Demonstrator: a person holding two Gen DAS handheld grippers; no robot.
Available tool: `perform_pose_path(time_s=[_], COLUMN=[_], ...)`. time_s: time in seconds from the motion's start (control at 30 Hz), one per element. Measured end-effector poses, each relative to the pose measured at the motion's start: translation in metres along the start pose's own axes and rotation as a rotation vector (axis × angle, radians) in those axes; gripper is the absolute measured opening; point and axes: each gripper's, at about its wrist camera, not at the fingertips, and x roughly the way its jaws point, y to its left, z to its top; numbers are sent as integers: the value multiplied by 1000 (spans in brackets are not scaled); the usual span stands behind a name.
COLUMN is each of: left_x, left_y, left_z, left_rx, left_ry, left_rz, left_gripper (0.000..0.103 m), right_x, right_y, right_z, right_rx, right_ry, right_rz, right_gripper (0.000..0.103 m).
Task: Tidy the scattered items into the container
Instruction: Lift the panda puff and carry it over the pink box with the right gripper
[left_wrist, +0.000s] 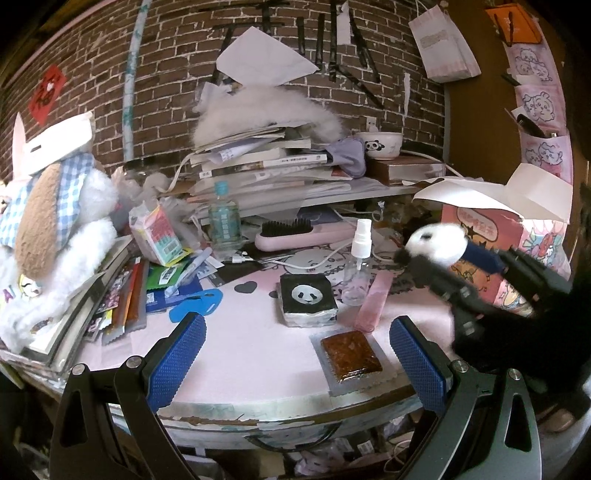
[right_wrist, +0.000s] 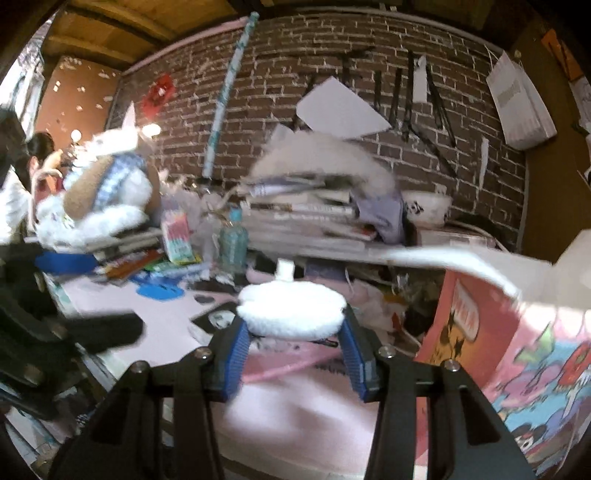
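My right gripper (right_wrist: 291, 325) is shut on a small white panda plush (right_wrist: 291, 312), held in the air above the pink table mat; it also shows in the left wrist view (left_wrist: 437, 243), just left of the pink cartoon box (left_wrist: 517, 254), whose white flaps stand open. That box fills the right of the right wrist view (right_wrist: 517, 354). My left gripper (left_wrist: 295, 354) is open and empty, low over the front of the mat. Between and beyond its fingers lie a brown sauce packet (left_wrist: 351, 356), a black panda box (left_wrist: 308, 299), a pink comb (left_wrist: 373, 306) and a clear spray bottle (left_wrist: 358, 266).
A pink hairbrush (left_wrist: 299, 232), a green water bottle (left_wrist: 223, 221) and a stack of books (left_wrist: 258, 162) stand at the back. A large plush dog (left_wrist: 55, 236) and snack packets (left_wrist: 162, 236) crowd the left. A panda bowl (left_wrist: 380, 144) sits back right. The table's front edge (left_wrist: 288, 410) is close.
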Motion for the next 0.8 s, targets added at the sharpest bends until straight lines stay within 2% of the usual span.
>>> perform_pose_path(time_s=[0.23, 0.37, 0.53, 0.8], left_x=[1, 2, 3, 5], left_y=[-2, -4, -8, -13], left_z=[0, 1, 1, 2], left_rx=[2, 5, 10, 17], left_ry=[6, 5, 5, 9], left_rz=[-9, -20, -30, -46], left_gripper=[100, 100, 100, 100], right_x=[-24, -36, -40, -42], right_y=[-7, -18, -42, -103], right_z=[29, 44, 58, 77], right_rx=[19, 39, 61, 122], right_ry=[-72, -83, -63, 23], right_rz=[72, 93, 55, -27], right_gripper=[43, 43, 43, 43])
